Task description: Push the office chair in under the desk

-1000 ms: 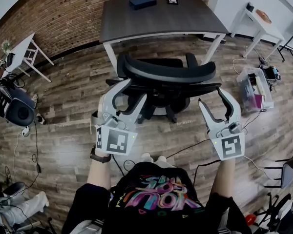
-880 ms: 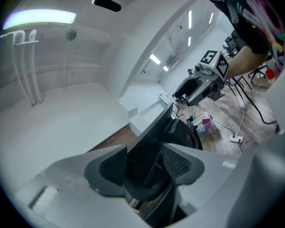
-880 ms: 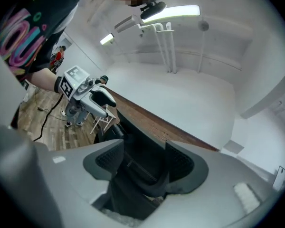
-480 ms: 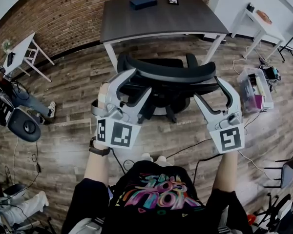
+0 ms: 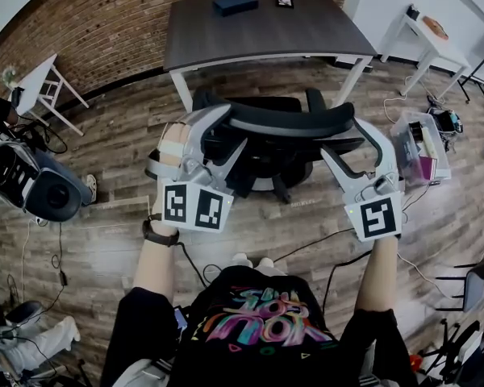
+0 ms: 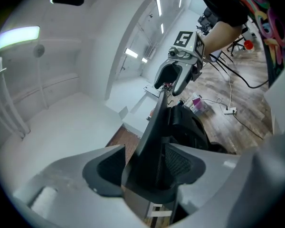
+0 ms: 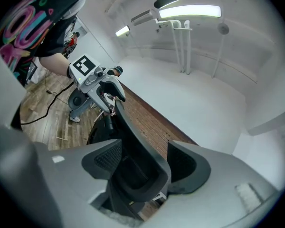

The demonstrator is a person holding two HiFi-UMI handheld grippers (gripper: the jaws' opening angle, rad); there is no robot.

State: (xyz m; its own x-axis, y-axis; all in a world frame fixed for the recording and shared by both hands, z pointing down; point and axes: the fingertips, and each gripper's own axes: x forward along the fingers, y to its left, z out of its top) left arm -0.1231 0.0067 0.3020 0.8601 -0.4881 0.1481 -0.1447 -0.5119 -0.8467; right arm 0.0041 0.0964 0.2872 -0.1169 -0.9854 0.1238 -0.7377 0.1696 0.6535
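Observation:
The black office chair (image 5: 290,121) stands on the wood floor in front of the dark desk (image 5: 258,35), its seat partly under the desk's front edge. My left gripper (image 5: 230,129) straddles the left end of the chair's curved top rail. My right gripper (image 5: 347,141) straddles the right end. Both stand open wide. In the left gripper view the rail (image 6: 154,127) runs up between my jaws (image 6: 147,161), close to the right one. In the right gripper view the rail (image 7: 133,137) lies between the jaws (image 7: 145,161) with a gap on the right.
A blue box (image 5: 235,4) and a small framed item (image 5: 285,2) lie on the desk. White side tables stand at the left (image 5: 44,79) and right (image 5: 423,31). A clear bin (image 5: 419,147), floor cables (image 5: 306,244) and black equipment (image 5: 32,184) flank the chair.
Both grippers have moved forward from behind the chair onto the ends of its top rail, and their jaws have spread wider. The chair has barely shifted.

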